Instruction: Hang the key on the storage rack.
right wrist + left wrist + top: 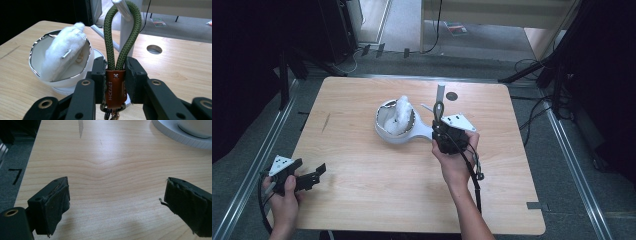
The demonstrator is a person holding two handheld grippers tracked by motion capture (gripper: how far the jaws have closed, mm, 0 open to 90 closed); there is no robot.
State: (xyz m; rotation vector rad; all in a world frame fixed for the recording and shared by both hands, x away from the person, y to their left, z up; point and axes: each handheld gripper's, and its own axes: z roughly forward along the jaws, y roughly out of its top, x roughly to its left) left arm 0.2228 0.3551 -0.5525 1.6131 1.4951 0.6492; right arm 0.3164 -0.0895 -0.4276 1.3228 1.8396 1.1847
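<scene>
- Lower left of the high view: left gripper (pixel 314 175) rests idle, jaws wide and empty.
- Centre: white bowl (pixel 384 131) holding a fluffy ball (pixel 402 114).
- Right of centre: right gripper (pixel 439 127) clamps a green rope keychain (pixel 122 35), its loop over the stand's hook (pixel 122 8); hanging seems underway, and release likely comes next.

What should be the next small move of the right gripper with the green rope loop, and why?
Probably ease the right gripper slightly down, then open. Its jaws clamp the brown leather tab of the green rope loop, which already passes over the silver peg of the stand, so the loop seems hooked there.
</scene>
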